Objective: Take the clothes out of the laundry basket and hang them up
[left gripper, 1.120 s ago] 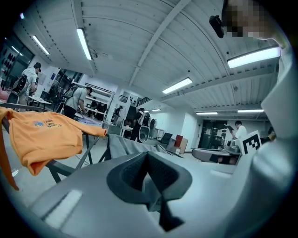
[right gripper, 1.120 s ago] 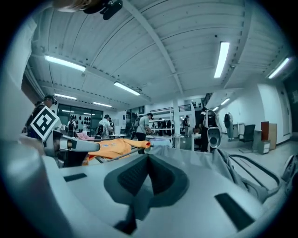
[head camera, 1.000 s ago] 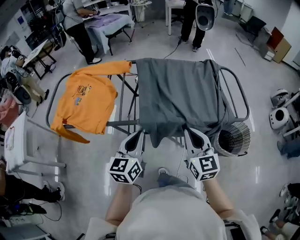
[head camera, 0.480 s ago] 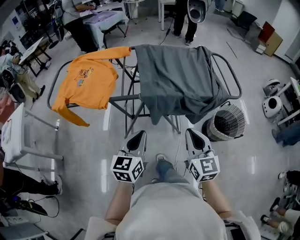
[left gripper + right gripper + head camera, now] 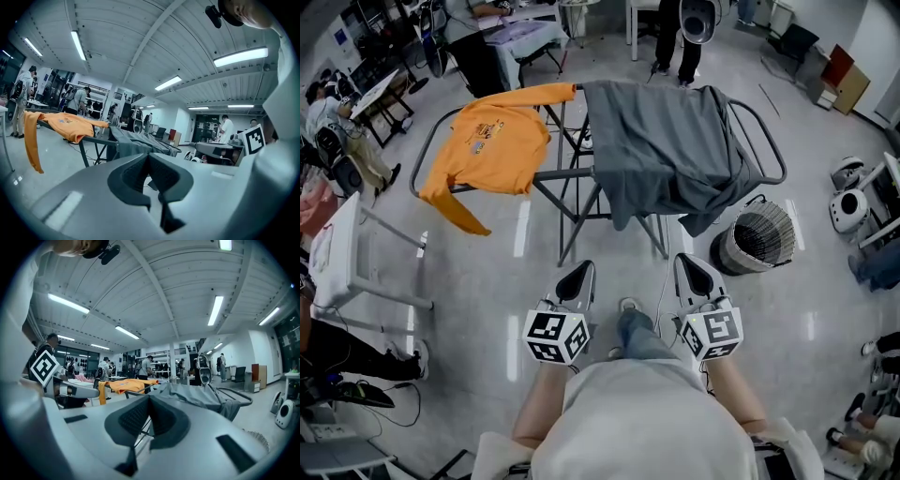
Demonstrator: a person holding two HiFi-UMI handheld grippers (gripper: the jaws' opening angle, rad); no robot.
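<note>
Polished grey floor (image 5: pixel 487 272) surrounded the drying rack (image 5: pixel 572 202) at 12 o'clock. An orange shirt (image 5: pixel 492 145) lay draped over its 10 o'clock end, and a grey garment (image 5: pixel 666 141) covered its 1 o'clock end. The laundry basket (image 5: pixel 757 239) stood at 2 o'clock, just beside the rack; its contents could not be determined. The left gripper (image 5: pixel 578 277) and right gripper (image 5: pixel 692 270) were each closed on nothing, clear of the rack. The recommended procedure was to face the basket, part the jaws before entry, clamp one garment only, and lift it clear of the rim.
</note>
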